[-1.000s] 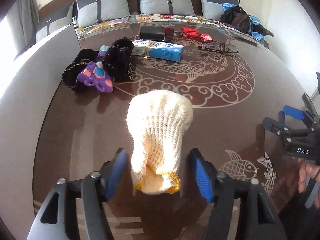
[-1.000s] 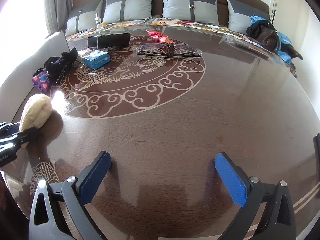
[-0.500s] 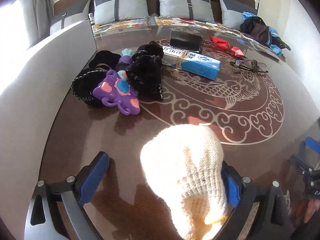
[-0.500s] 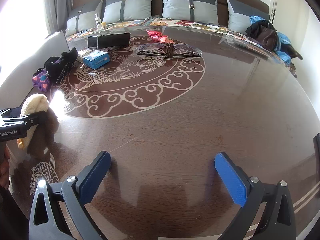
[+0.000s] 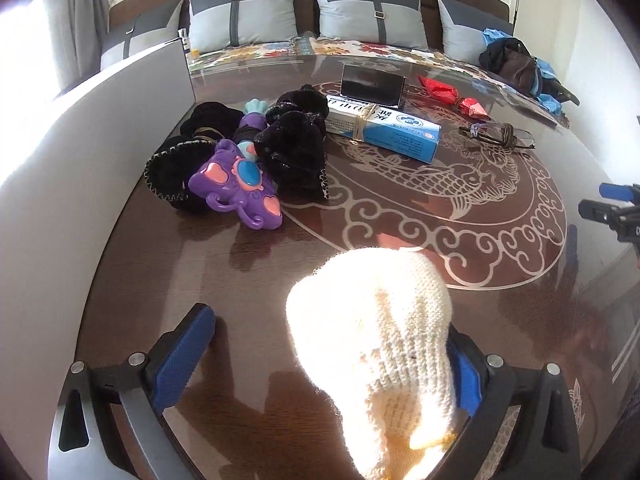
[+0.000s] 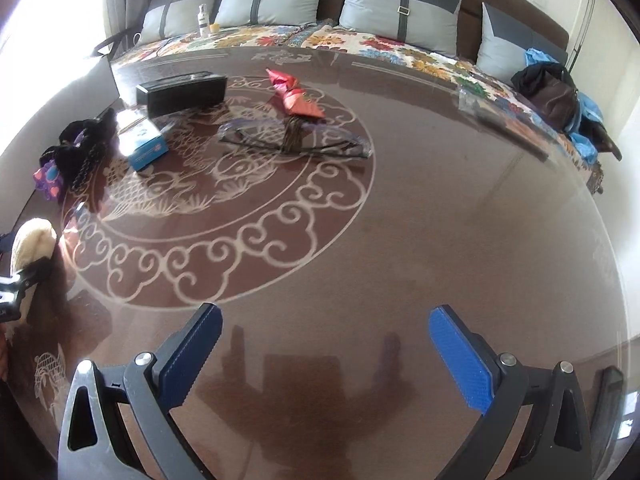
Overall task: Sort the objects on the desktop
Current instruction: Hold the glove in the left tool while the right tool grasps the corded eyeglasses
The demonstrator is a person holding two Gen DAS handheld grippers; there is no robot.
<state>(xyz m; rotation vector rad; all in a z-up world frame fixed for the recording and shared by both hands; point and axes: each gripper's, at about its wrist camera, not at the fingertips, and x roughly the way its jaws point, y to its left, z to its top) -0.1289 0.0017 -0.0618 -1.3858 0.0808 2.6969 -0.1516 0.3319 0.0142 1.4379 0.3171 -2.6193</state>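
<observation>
1. Between your left gripper's (image 5: 330, 354) fingers, in the left wrist view, lies the cream glove (image 5: 374, 344). The jaws stand as wide as they go and grip nothing. The glove leans against the right-hand pad, and the left-hand pad is well clear of it.

2. Ahead and to the left of that gripper sits the soft pile: black scrunchies (image 5: 294, 146) with a purple toy (image 5: 236, 190) on them. Farther ahead are the blue box (image 5: 386, 130), a black case (image 5: 372, 86), red wrappers (image 5: 452, 96) and glasses (image 5: 498, 136). Your right gripper shows at the right edge.

3. Risk here: the glove may catch on that right-hand pad. Pull back crooked and it could drag along, or slide off the near edge of the table (image 5: 460, 216).

4. Below your right gripper (image 6: 324, 354), in the right wrist view, there is only bare table. Its jaws are wide apart and hold nothing.

5. Far ahead of it lie the glasses, bound with a brown tie, with the wrappers just beyond. The box and case sit ahead to the left. The glove shows at the far left, beside your left gripper.

6. Risk here: the glasses are thin and lie flat on glossy glass. A steep pinch could skid them or close on a lens. The sun glare on the left may hide the table's edge from you.
</observation>
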